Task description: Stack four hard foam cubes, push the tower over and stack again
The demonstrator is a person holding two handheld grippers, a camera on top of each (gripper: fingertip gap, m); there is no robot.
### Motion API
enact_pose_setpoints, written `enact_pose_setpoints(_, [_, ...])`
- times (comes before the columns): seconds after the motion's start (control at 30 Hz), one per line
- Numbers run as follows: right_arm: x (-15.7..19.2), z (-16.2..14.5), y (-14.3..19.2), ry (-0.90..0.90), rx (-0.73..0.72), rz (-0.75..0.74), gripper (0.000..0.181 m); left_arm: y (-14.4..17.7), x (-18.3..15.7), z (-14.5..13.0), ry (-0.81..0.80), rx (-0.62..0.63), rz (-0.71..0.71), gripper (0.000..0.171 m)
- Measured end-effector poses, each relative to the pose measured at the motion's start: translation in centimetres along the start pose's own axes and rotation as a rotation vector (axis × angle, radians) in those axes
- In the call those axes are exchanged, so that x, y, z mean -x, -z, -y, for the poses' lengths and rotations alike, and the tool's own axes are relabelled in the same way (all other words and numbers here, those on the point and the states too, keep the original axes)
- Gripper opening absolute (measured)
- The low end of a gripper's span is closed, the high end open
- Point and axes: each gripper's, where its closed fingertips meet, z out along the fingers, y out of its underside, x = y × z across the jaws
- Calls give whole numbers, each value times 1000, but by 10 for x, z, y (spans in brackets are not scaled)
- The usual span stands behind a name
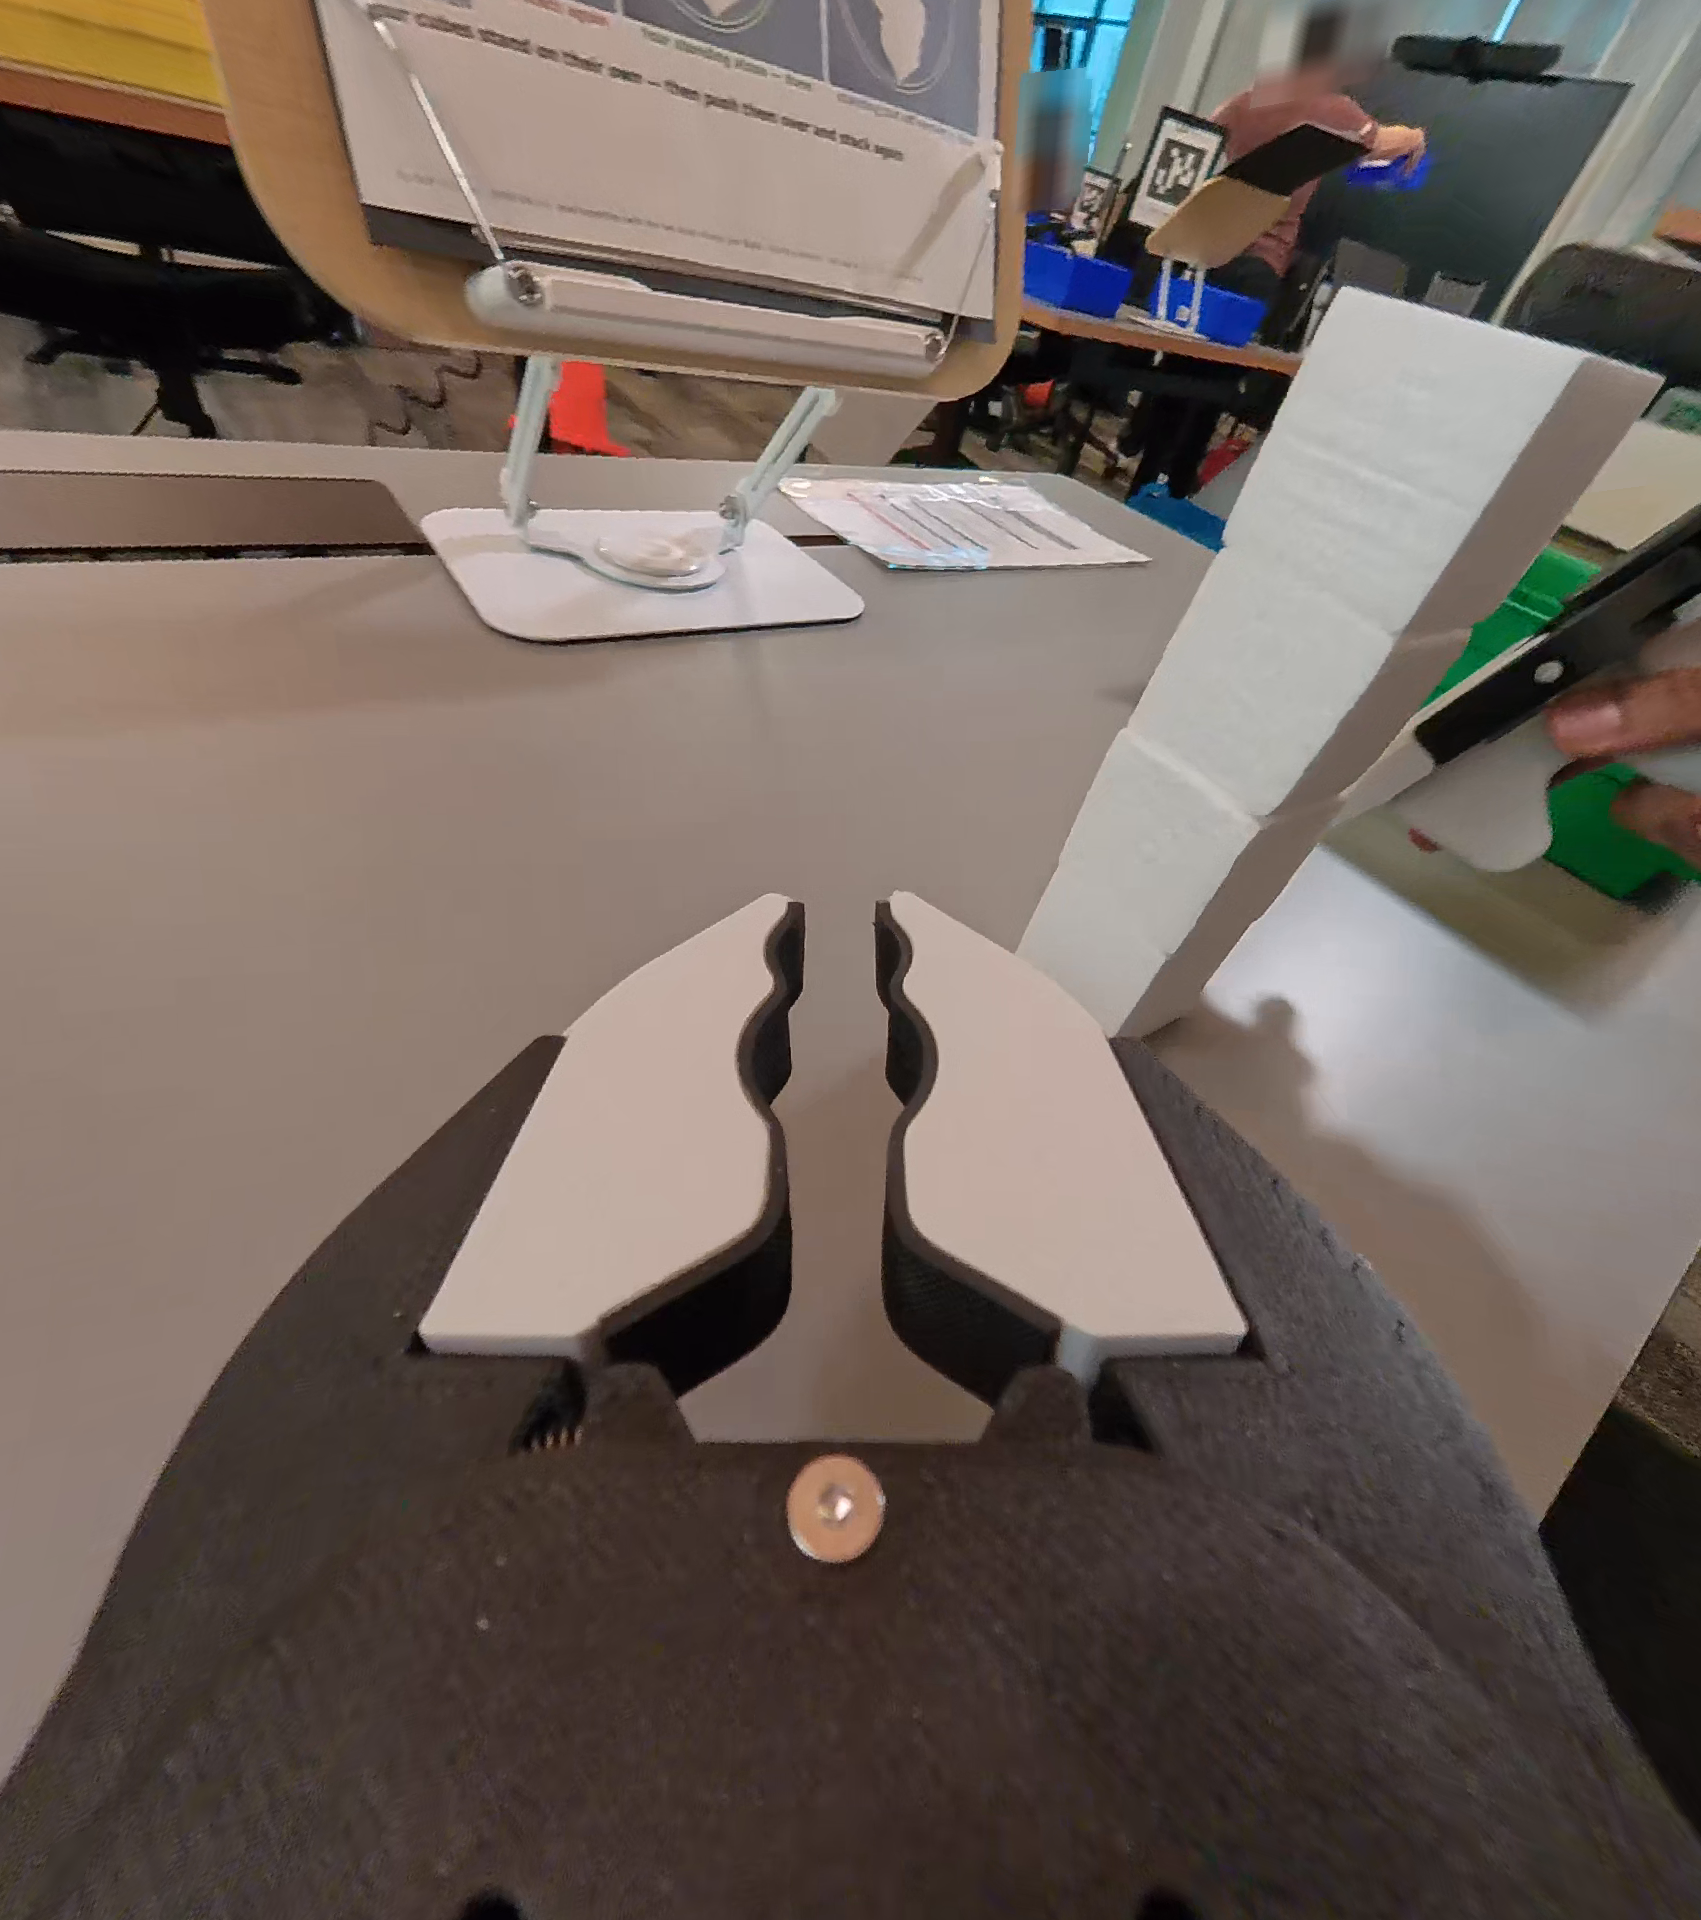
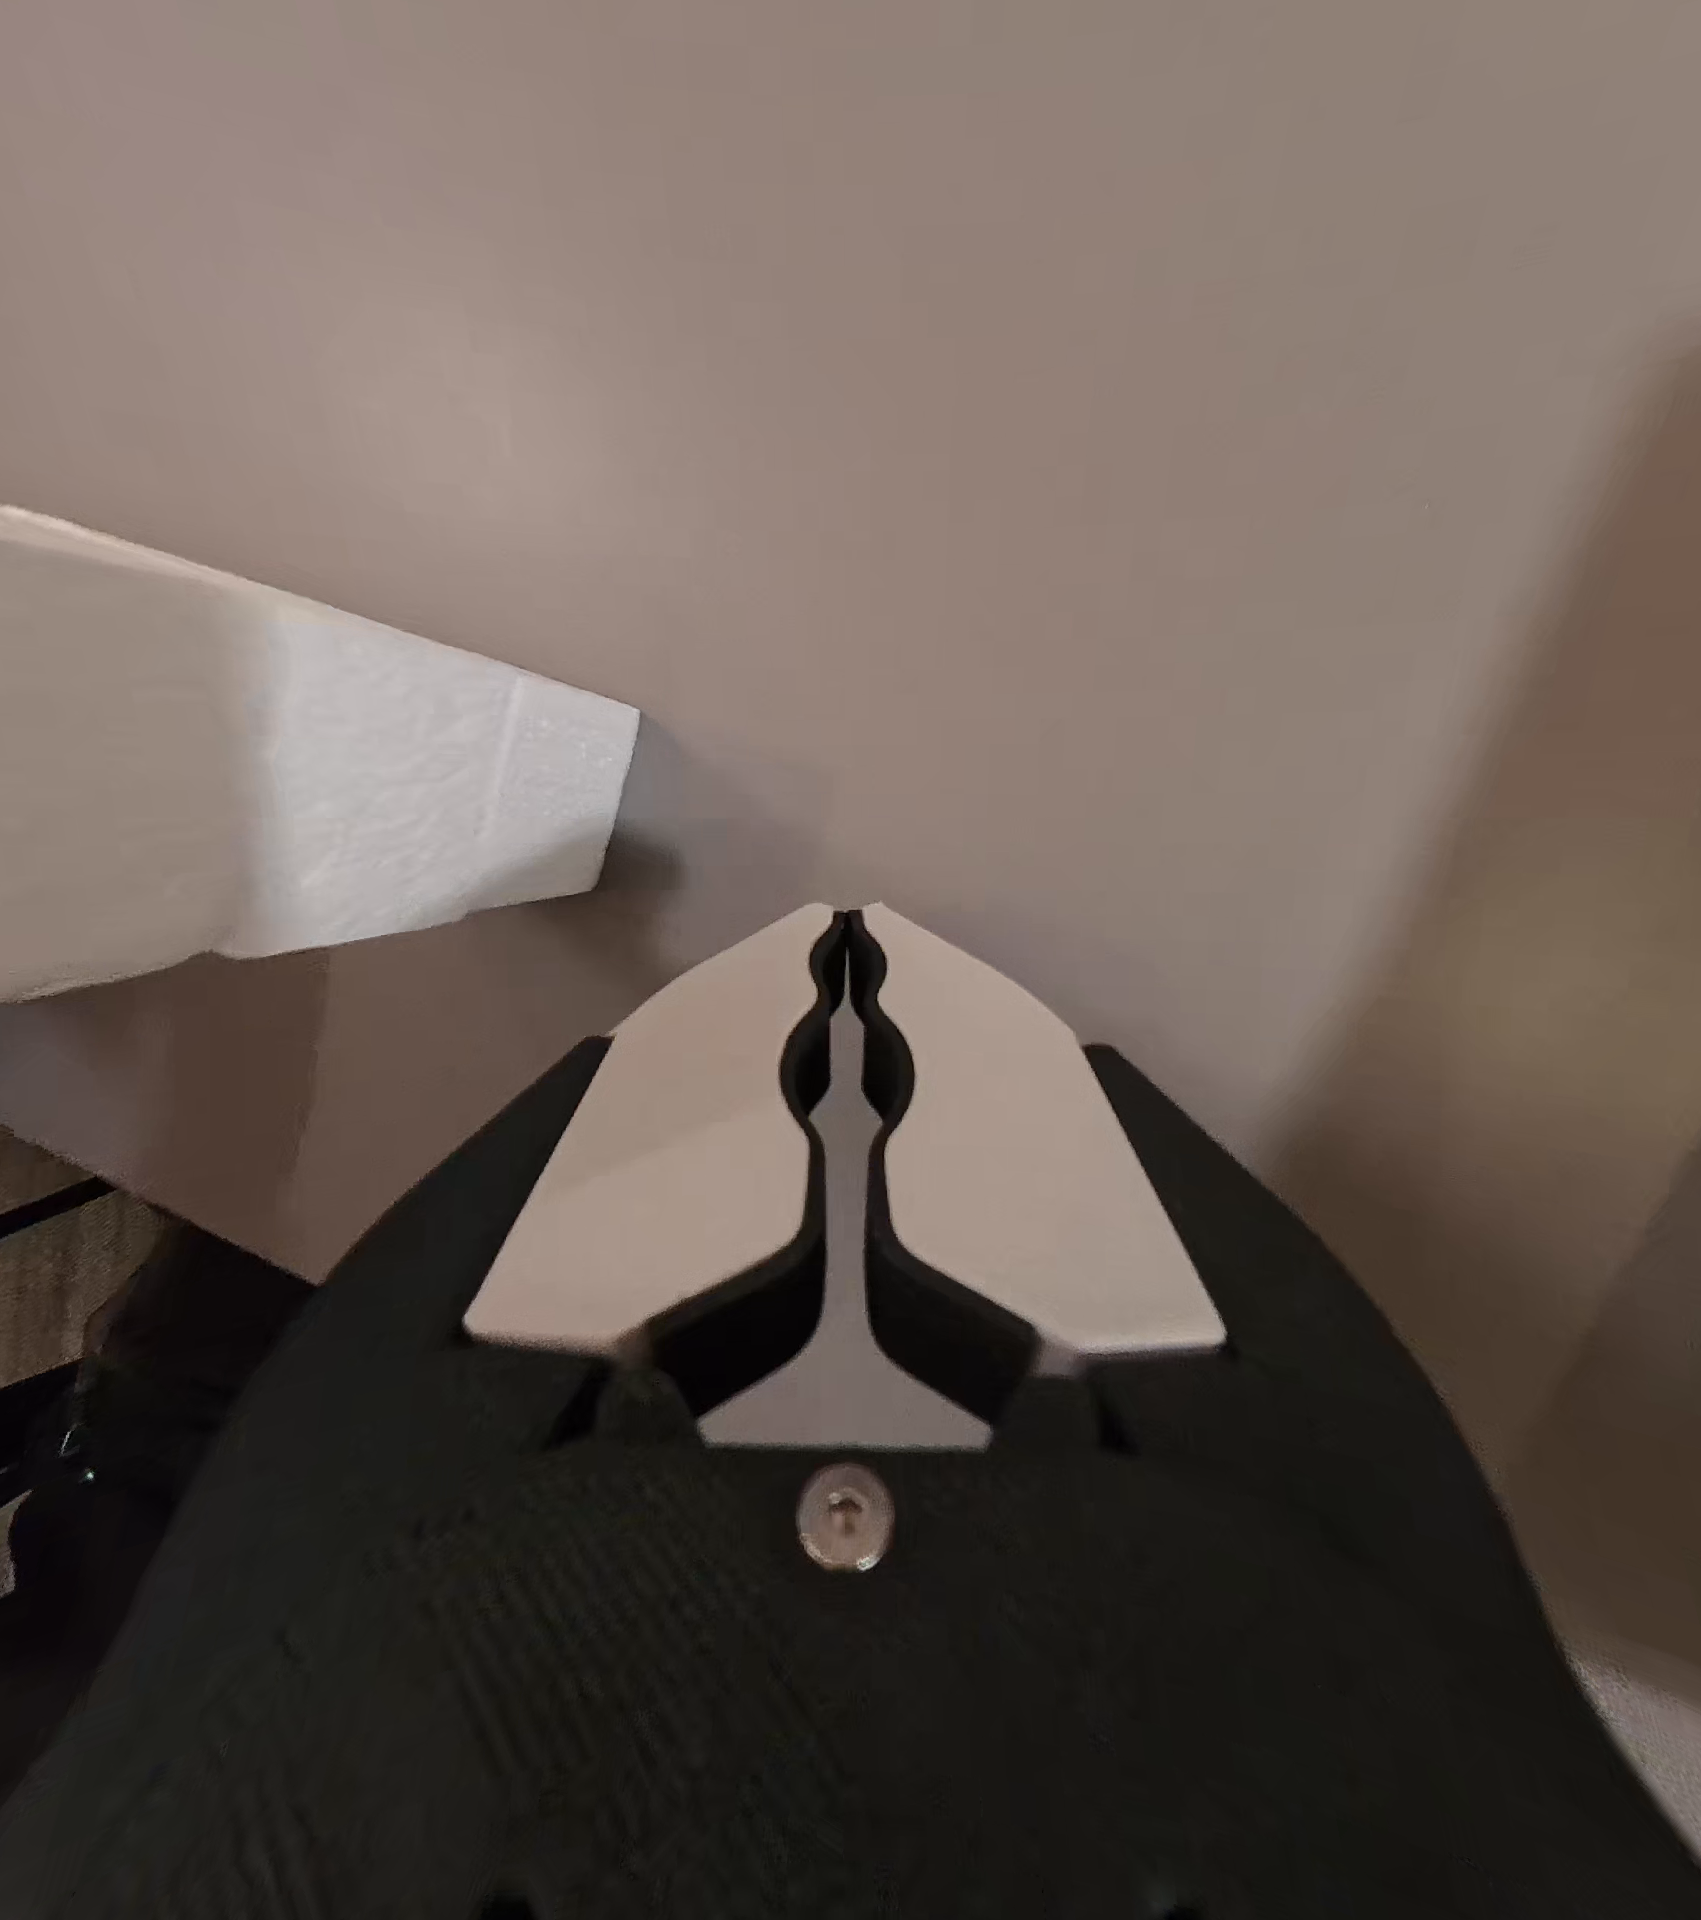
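A tall stack of white foam blocks (image 1: 1345, 582) stands on the grey table (image 1: 306, 831), to the right of my left gripper (image 1: 839, 914). The left gripper is empty, its jaws a narrow gap apart, low over the bare table. The right gripper, held in a hand (image 1: 1656, 717), shows at the right edge, close beside the stack about halfway up; its tips are hidden there. In the right wrist view the right gripper (image 2: 846, 914) is shut and empty, looking down on the table (image 2: 929, 416), with the foam stack (image 2: 254, 790) just to its left and apart from it.
A wooden document stand (image 1: 638, 208) with papers rests on a white base (image 1: 638, 571) at the back. A laminated sheet (image 1: 960, 525) lies right of it. The table's right edge runs close behind the stack; a green bin (image 1: 1594, 821) sits beyond. A person (image 1: 1293, 135) stands far back. Spacing between my two grippers at the tips: around 25 cm.
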Motion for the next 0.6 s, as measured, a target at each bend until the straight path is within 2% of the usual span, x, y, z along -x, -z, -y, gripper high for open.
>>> enact_pose_setpoints(0.2, [-32, 9, 0, 2, 11, -280, 0, -25, -11, 13, -40, -20, -40, 12])
enact_pose_setpoints(0.27, [-25, 12, -3, 23, 40, -292, 0, -25, -8, 21, -20, -54, -46, 12])
enact_pose_setpoints(0.33, [-1, 16, -8, 46, 69, -212, 0, -23, -2, 24, 9, -71, -41, 11])
enact_pose_setpoints(0.4, [55, 30, -6, 30, 43, 68, 0, -17, 9, 28, 32, -87, -6, 11])
enact_pose_setpoints(0.47, [105, 49, 11, -7, -5, 329, 0, -5, 21, 38, 49, -134, 31, 10])
enact_pose_setpoints(0.53, [122, 60, 23, 30, -35, 379, 0, 12, 35, 50, 51, -200, 91, 8])
enact_pose_setpoints(0.6, [116, 66, 26, 94, -57, 289, 0, 33, 55, 59, 53, -269, 182, 7])
